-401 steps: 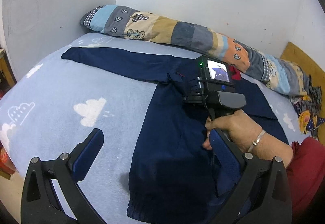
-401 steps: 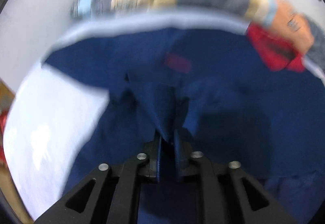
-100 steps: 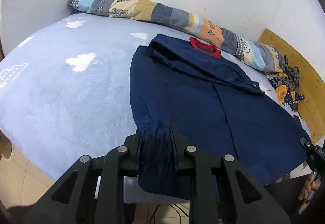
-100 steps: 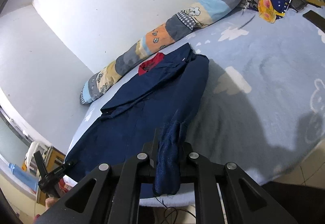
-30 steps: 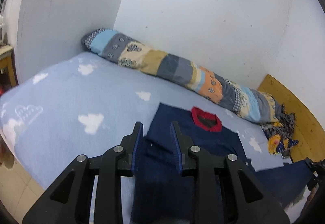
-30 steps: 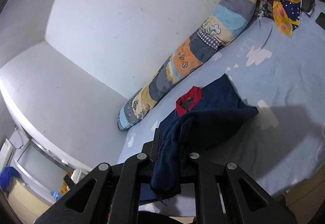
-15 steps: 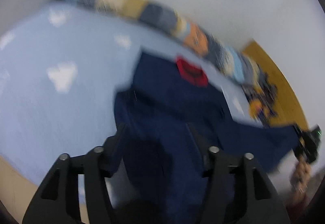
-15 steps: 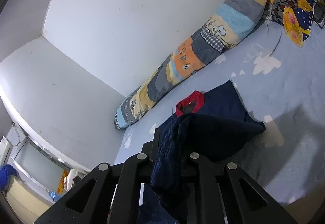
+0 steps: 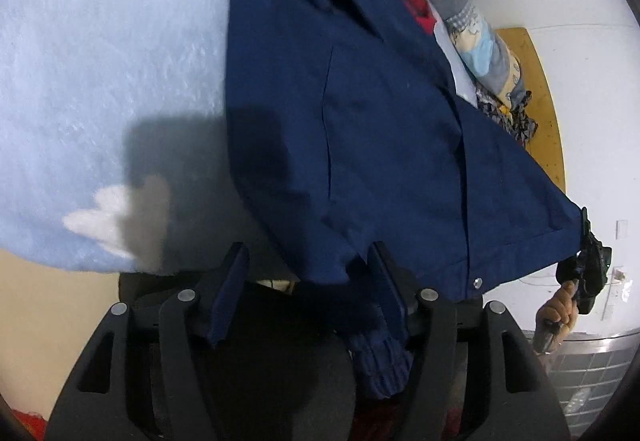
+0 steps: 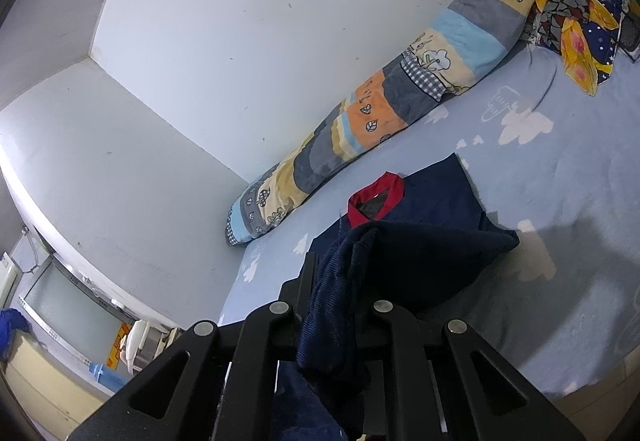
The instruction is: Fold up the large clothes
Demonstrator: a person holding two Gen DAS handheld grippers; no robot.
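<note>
Navy jacket (image 9: 360, 113), smooth woven cloth with a red collar (image 10: 374, 197) and ribbed knit cuff (image 9: 380, 361), lies partly on the fleecy pale-blue cloud-print bedspread (image 9: 100, 61), its hem lifted off the bed edge. Left gripper (image 9: 308, 293) has jaws spread apart, fabric draped loosely between them. Right gripper (image 10: 340, 297), at 3 o'clock in the left view, is clamped on a bunched corded fold of hem. A long patchwork bolster (image 10: 380, 121) runs along the wall at 12 o'clock.
</note>
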